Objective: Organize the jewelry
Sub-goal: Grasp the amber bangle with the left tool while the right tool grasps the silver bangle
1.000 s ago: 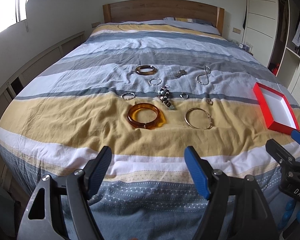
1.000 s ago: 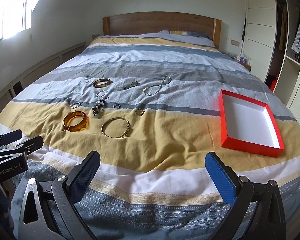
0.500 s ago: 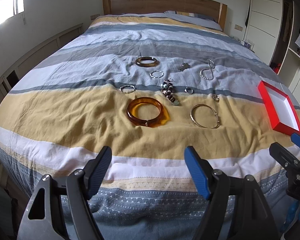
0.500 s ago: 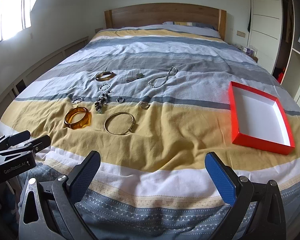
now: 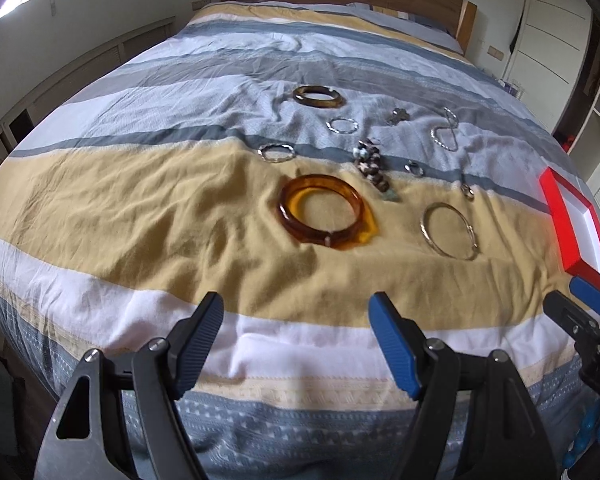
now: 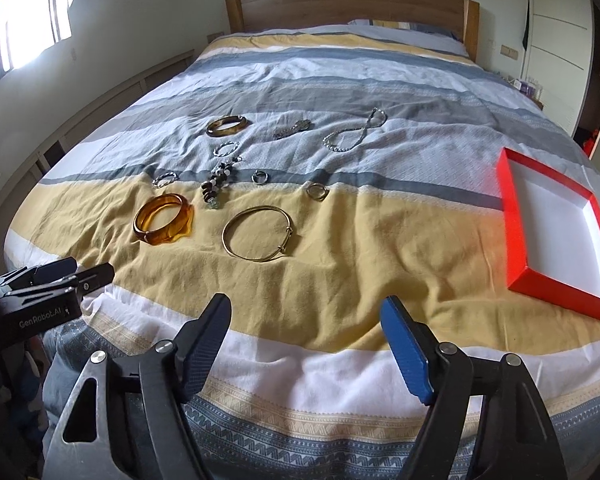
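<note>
Several pieces of jewelry lie on the striped bedspread: an amber bangle (image 5: 324,210) (image 6: 162,219), a thin gold bangle (image 5: 450,230) (image 6: 258,233), a dark beaded bracelet (image 5: 372,166) (image 6: 217,179), a brown bangle (image 5: 319,96) (image 6: 227,126), a pearl necklace (image 6: 355,131), small rings and silver bracelets. A red box (image 6: 560,228) (image 5: 578,222) with a white inside lies at the right. My left gripper (image 5: 296,334) hangs open over the near bed edge, short of the amber bangle. My right gripper (image 6: 304,336) has nothing between its fingers and its jaws are closing.
The bed (image 6: 340,280) fills both views, with a wooden headboard (image 6: 352,6) at the far end. A low wall ledge (image 6: 112,104) runs along the left. Wardrobe doors and shelves (image 6: 560,40) stand on the right.
Both grippers have moved forward and down towards the jewelry, which looks larger now. The right gripper's fingers stand closer together than before.
</note>
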A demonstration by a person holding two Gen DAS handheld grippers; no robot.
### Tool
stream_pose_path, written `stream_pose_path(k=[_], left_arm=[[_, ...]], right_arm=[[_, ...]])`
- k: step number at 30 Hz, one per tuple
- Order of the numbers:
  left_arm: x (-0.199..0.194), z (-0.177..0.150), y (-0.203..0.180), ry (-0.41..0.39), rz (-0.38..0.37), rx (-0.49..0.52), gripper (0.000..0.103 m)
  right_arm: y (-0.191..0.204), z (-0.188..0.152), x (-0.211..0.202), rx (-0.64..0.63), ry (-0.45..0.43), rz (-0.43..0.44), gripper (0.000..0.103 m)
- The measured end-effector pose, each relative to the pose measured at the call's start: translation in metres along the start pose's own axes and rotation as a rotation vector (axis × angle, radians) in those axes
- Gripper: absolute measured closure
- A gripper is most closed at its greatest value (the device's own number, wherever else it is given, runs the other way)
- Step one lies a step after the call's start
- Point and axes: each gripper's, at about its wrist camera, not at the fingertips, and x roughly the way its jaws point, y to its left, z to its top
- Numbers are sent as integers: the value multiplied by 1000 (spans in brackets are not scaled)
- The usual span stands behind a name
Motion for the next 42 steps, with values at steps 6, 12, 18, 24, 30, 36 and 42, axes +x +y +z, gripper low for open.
stream_pose_path(k=[6,12,18,24,30,36,42], left_arm=[[10,30,18,-30,-5,-42,30],[39,58,28,-11,-23,-47,31],[72,68,26,40,-25,-30,42],[105,59,25,116,-1,-23,50],[111,60,20,115,15,3,63],[100,59,17,106,22,8,93],[71,52,24,75,7,-27,94]], right_arm=[[-4,17,17,11,29,31,41],[-3,41,49,20,62,81,50],[1,59,94,26,121,112,55],[-1,58,131,43,188,138,60],[9,60,142,7,185,134,80],[8,60,131,-7,177,123,95],[4,56,94,-31,116,97,96]])
